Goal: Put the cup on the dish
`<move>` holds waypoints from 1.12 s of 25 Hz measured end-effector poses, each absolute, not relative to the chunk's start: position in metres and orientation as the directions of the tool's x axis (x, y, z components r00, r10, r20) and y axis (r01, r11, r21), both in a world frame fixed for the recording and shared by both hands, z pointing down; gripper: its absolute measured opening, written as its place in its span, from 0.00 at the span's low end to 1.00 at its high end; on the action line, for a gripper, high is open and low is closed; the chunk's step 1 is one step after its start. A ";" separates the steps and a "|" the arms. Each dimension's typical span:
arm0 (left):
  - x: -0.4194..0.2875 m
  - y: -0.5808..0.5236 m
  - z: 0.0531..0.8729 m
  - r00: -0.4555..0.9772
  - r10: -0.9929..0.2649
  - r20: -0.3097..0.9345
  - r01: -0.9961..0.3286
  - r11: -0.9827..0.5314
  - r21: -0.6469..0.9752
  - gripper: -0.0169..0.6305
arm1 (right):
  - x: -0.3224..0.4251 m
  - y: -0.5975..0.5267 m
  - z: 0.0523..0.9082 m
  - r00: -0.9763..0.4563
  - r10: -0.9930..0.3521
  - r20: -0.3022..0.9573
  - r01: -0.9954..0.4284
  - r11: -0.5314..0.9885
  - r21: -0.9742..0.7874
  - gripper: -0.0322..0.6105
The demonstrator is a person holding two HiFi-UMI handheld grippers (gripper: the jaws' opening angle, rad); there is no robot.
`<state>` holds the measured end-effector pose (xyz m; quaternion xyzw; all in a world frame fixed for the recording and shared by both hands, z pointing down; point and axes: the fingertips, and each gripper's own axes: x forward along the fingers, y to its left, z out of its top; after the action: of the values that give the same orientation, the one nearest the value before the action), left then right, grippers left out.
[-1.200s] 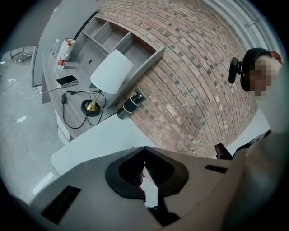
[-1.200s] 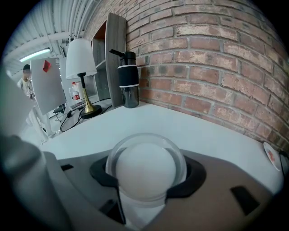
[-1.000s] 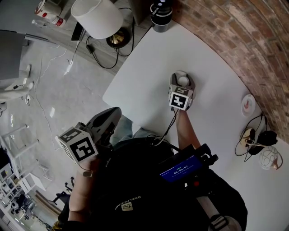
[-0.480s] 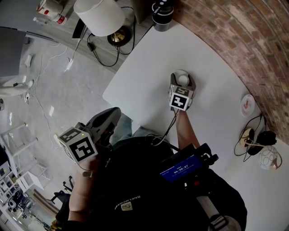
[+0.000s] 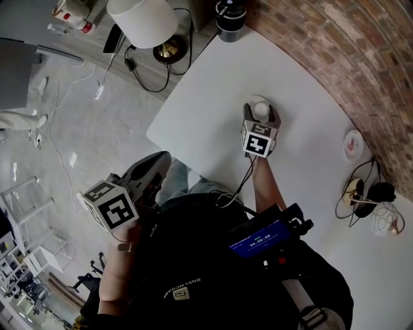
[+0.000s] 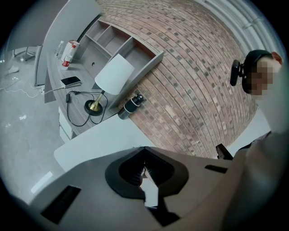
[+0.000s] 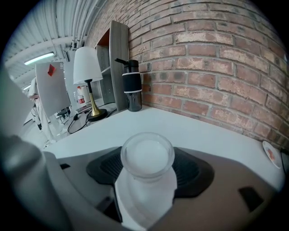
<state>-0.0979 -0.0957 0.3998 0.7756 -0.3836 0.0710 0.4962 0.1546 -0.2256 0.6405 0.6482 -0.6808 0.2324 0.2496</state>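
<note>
A frosted white cup (image 5: 260, 108) stands upright on the white table (image 5: 213, 77), apart from the dish. My right gripper (image 5: 261, 113) has a jaw on each side of the cup. Its jaws are opening, and the pads (image 7: 192, 169) stand just off the cup's wall (image 7: 146, 185). The dish (image 5: 352, 146), small and white with a red mark, lies far right by the brick wall; it also shows as the dish (image 7: 271, 153) at the edge of the right gripper view. My left gripper (image 5: 158, 164) is held off the table's near edge, its jaws (image 6: 144, 151) together and empty.
A black flask (image 5: 229, 13) stands at the table's far corner. A white-shaded lamp (image 5: 142, 22) with cables sits on a lower shelf beyond. Headphones and cords (image 5: 368, 193) and a round white patterned object (image 5: 386, 222) lie at the right. The brick wall curves along the table's right side.
The right gripper's jaws have spread away from the cup, which stays in place on the table. The left gripper has barely moved.
</note>
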 end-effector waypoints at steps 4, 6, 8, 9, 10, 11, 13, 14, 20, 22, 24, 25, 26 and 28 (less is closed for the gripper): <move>-0.102 -0.095 0.398 0.704 -0.515 0.489 -0.663 -0.228 0.713 0.04 | 0.155 -0.220 0.632 -0.029 -0.780 0.625 -1.000 0.026 -0.015 0.53; -0.105 -0.094 0.397 0.709 -0.509 0.489 -0.661 -0.236 0.713 0.04 | 0.154 -0.216 0.630 -0.027 -0.782 0.623 -1.000 0.017 -0.023 0.56; -0.108 -0.095 0.397 0.714 -0.501 0.490 -0.659 -0.244 0.712 0.04 | 0.152 -0.212 0.627 -0.026 -0.784 0.620 -0.999 0.010 -0.030 0.56; -0.108 -0.096 0.397 0.716 -0.496 0.490 -0.658 -0.248 0.711 0.04 | 0.152 -0.210 0.625 -0.027 -0.786 0.618 -0.999 0.009 -0.033 0.56; -0.109 -0.097 0.397 0.720 -0.492 0.490 -0.656 -0.252 0.711 0.04 | 0.151 -0.208 0.623 -0.029 -0.788 0.615 -0.999 0.010 -0.034 0.56; -0.109 -0.098 0.396 0.725 -0.486 0.488 -0.653 -0.258 0.712 0.04 | 0.151 -0.207 0.621 -0.029 -0.789 0.613 -0.999 0.010 -0.035 0.56; -0.109 -0.101 0.396 0.736 -0.473 0.484 -0.645 -0.273 0.714 0.04 | 0.153 -0.203 0.618 -0.027 -0.792 0.610 -0.999 0.004 -0.039 0.56; -0.108 -0.102 0.395 0.742 -0.465 0.482 -0.641 -0.281 0.715 0.04 | 0.154 -0.201 0.616 -0.027 -0.794 0.608 -0.999 -0.001 -0.046 0.56; -0.101 -0.113 0.391 0.779 -0.422 0.465 -0.610 -0.336 0.717 0.04 | 0.165 -0.190 0.600 -0.002 -0.810 0.587 -0.996 -0.051 -0.074 0.56; -0.099 -0.116 0.389 0.789 -0.405 0.462 -0.600 -0.352 0.718 0.04 | 0.169 -0.188 0.593 0.015 -0.817 0.577 -0.995 -0.071 -0.076 0.56; -0.097 -0.120 0.388 0.803 -0.385 0.454 -0.586 -0.376 0.718 0.04 | 0.173 -0.186 0.587 0.029 -0.822 0.569 -0.992 -0.092 -0.081 0.56; -0.097 -0.123 0.388 0.809 -0.376 0.451 -0.580 -0.387 0.717 0.04 | 0.174 -0.185 0.584 0.033 -0.824 0.566 -0.991 -0.099 -0.085 0.56; -0.096 -0.125 0.387 0.813 -0.368 0.450 -0.575 -0.393 0.718 0.04 | 0.174 -0.184 0.581 0.035 -0.825 0.563 -0.991 -0.103 -0.090 0.56; -0.095 -0.128 0.386 0.823 -0.353 0.445 -0.563 -0.404 0.721 0.04 | 0.174 -0.182 0.574 0.034 -0.829 0.559 -0.990 -0.106 -0.097 0.56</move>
<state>-0.0950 -0.1282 0.3863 0.8304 -0.2760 0.1115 0.4710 0.1739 -0.1819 0.5737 0.7005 -0.6489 0.2491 0.1615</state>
